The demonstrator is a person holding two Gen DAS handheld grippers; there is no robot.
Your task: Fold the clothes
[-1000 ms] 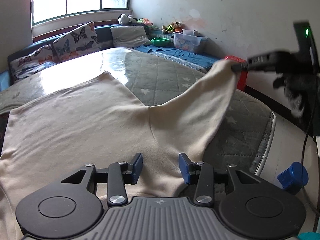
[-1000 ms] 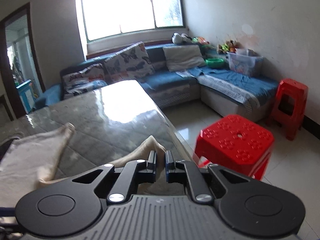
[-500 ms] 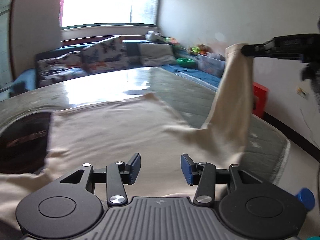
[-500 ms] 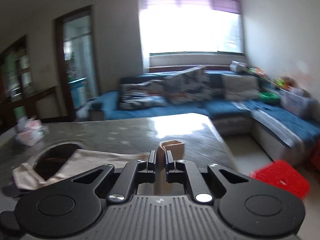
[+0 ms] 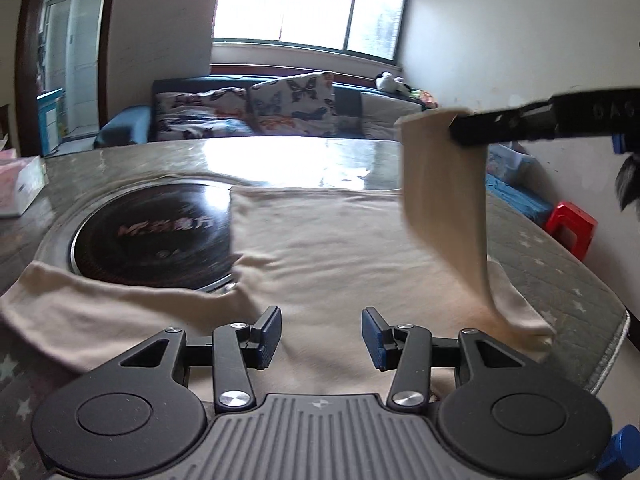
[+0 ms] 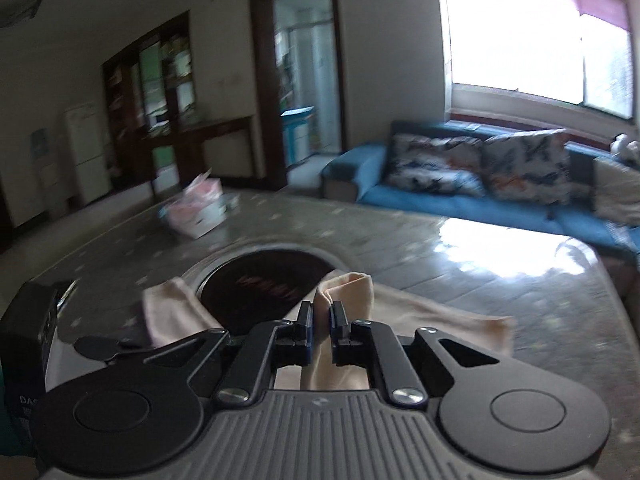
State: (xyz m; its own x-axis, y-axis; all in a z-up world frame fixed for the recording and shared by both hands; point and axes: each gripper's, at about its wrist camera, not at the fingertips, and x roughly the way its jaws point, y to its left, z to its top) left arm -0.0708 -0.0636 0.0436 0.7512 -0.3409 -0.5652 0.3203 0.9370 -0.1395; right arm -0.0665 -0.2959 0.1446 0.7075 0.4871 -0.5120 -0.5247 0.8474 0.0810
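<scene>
Left claw [image 5: 320,332] released, jaws wide apart, low over the near part of the beige garment [image 5: 320,248] spread flat on the desk [image 5: 560,280]. One sleeve lies beside the black round cooktop [image 5: 156,236]; the other sleeve [image 5: 444,200] hangs lifted from the right claw's tip, right of the cooktop. Right-wrist view: right claw [image 6: 320,320] clenched on that sleeve's cuff [image 6: 346,292], held above the cooktop's near rim; pink tissue box [image 6: 196,212] beyond.

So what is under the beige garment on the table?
The beige garment lies on a grey star-patterned table cover, and its left sleeve overlaps the rim of the round black cooktop. What the cloth itself hides cannot be seen.
</scene>
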